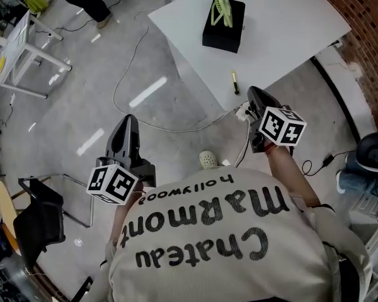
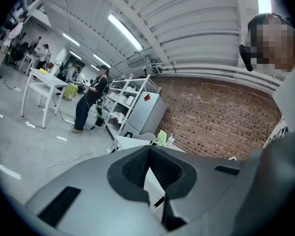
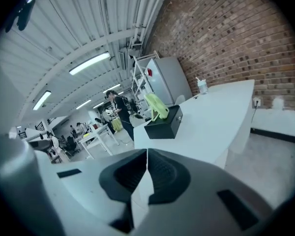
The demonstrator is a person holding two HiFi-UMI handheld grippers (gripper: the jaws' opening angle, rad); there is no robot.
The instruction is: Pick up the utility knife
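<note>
utility knife [image 1: 235, 82] just ahead-left of my right gripper [image 1: 254, 96], long axis pointing away; left gripper [image 1: 128, 121] well apart; both jaws together, empty

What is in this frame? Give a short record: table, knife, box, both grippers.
table: white, ahead of the person
knife: lies flat on the table near its near edge, untouched
box: black, on the table beyond the knife, with a green item on top
left gripper: shut, empty, over the floor, away from the table
right gripper: shut, empty, by the table's near edge, apart from the knife
task state: knife not yet picked up
</note>
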